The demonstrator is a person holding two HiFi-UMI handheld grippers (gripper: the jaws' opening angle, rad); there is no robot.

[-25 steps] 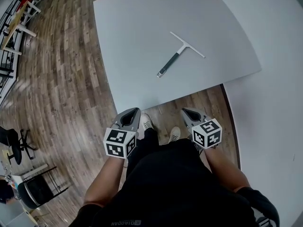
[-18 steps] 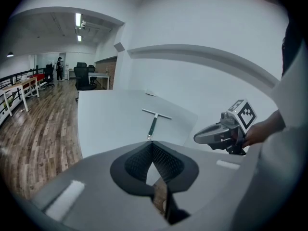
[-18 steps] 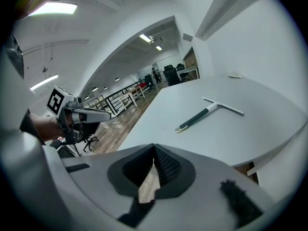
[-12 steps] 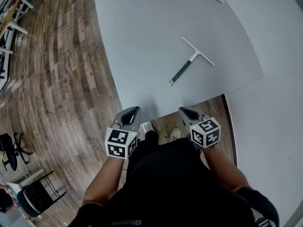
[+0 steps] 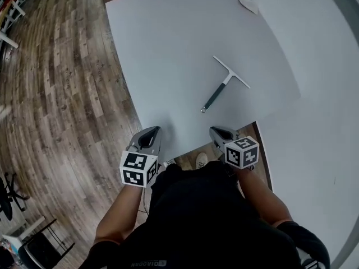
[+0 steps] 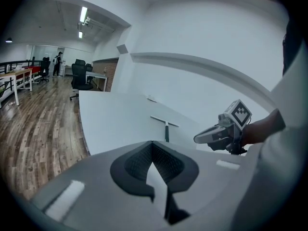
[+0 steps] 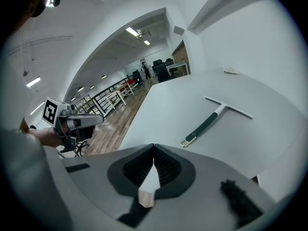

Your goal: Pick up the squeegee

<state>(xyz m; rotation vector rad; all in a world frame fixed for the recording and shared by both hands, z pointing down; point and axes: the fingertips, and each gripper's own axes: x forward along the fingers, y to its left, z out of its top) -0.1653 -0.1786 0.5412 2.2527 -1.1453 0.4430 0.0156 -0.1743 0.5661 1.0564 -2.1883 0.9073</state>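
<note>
Grey table [image 5: 168, 38] with squeegee [image 5: 222, 88] on wood-plank floor [image 5: 67, 94], perhaps office chairs [image 6: 81, 75] beyond

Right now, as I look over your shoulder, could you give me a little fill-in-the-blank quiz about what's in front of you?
1. The white T-shaped squeegee with a dark handle lies flat on the pale grey ___.
2. The left gripper has its jaws ___.
3. The right gripper, jaws together, holds ___ between them.

Missing words: table; shut; nothing.
</note>
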